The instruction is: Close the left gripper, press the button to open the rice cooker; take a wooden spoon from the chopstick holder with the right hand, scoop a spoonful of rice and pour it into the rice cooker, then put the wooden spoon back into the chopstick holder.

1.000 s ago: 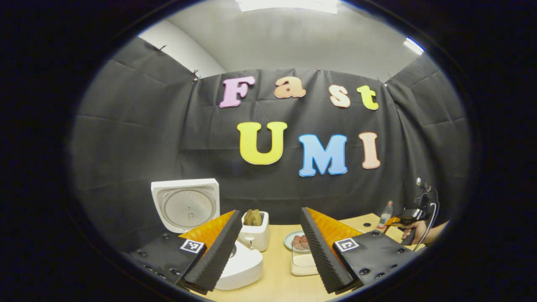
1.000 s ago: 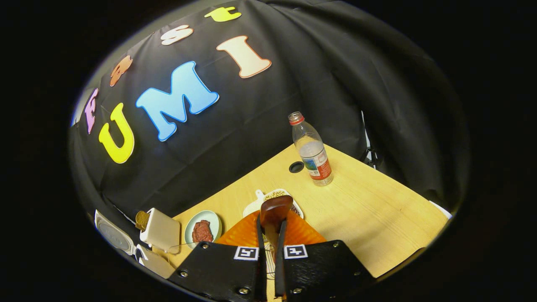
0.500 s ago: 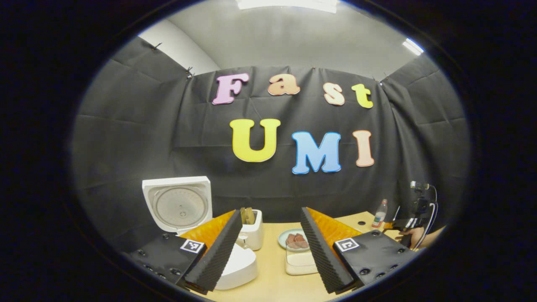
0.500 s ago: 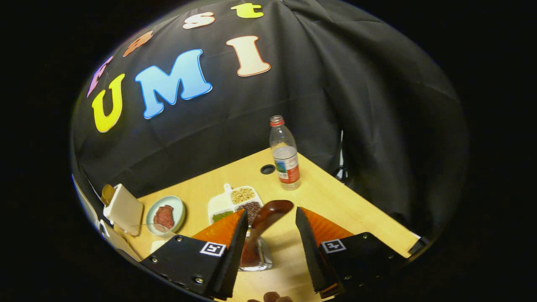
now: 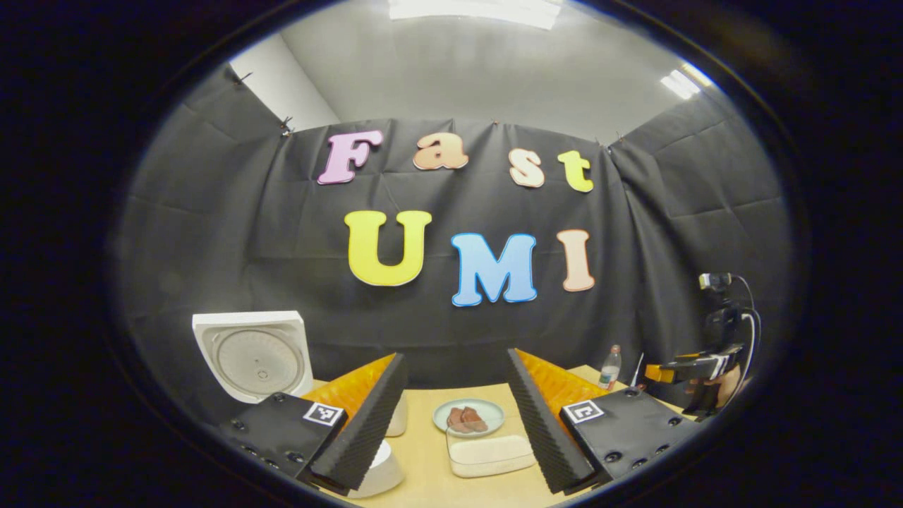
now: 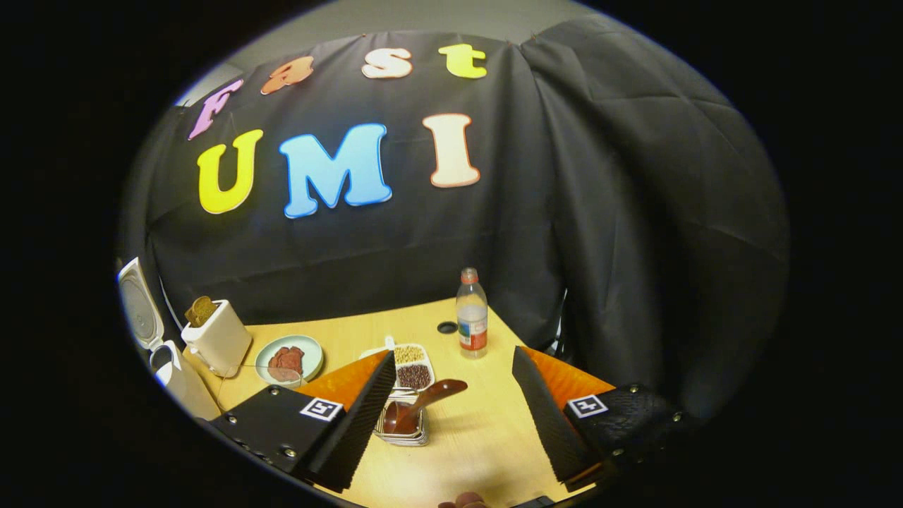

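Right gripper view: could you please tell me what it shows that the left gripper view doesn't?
The right gripper view adds the wooden spoon leaning in the chopstick holder, and a divided tray of beans. The left gripper view adds the right tongs, open, held by a hand. Both share the rice cooker with its lid up, the plate of meat, the bottle and the table.

In the right gripper view, the wooden spoon [image 6: 422, 403] is seen standing in the chopstick holder [image 6: 403, 427], with the divided tray [image 6: 409, 365] behind it and the bottle [image 6: 472, 313] farther back right.
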{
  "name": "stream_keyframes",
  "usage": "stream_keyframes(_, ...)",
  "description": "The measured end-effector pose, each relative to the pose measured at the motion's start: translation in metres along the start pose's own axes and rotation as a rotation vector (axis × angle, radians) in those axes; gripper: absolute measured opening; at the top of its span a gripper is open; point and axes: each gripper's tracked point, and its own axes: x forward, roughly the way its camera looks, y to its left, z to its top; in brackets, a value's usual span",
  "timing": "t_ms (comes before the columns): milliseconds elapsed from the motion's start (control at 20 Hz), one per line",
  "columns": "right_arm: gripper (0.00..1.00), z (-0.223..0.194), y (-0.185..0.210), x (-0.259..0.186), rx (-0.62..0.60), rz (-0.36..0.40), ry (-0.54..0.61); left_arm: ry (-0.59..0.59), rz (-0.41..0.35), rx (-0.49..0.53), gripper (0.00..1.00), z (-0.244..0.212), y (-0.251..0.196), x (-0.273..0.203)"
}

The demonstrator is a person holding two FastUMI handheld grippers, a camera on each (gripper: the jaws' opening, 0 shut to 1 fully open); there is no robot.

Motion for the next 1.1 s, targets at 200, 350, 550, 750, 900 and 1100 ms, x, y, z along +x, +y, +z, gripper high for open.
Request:
stream_keyframes(200, 1.00, 0.047, 0.037, -0.026, 0.009, 0.108, -0.107, -0.002, 0.031, -0.025, 0.99, 0.011, 0.023, 0.006)
stream_keyframes(350, 0.97, 0.064, 0.062, -0.040, -0.016, 0.166, -0.144, 0.010, 0.078, 0.022, 0.97, 0.024, 0.058, 0.010)
stream_keyframes(550, 1.00, 0.063, 0.094, -0.042, -0.029, 0.219, -0.139, 0.017, 0.125, 0.055, 0.96, 0.037, 0.102, 0.021)
stream_keyframes(750, 1.00, 0.067, 0.114, -0.043, -0.042, 0.245, -0.136, 0.036, 0.194, -0.003, 0.96, 0.043, 0.156, 0.031)
stream_keyframes(900, 1.00, 0.074, 0.126, -0.046, -0.038, 0.260, -0.145, 0.047, 0.247, -0.072, 0.99, 0.044, 0.197, 0.043)
stream_keyframes(1100, 1.00, 0.088, 0.135, -0.046, -0.050, 0.265, -0.172, 0.035, 0.284, -0.094, 0.96, 0.044, 0.241, 0.061)
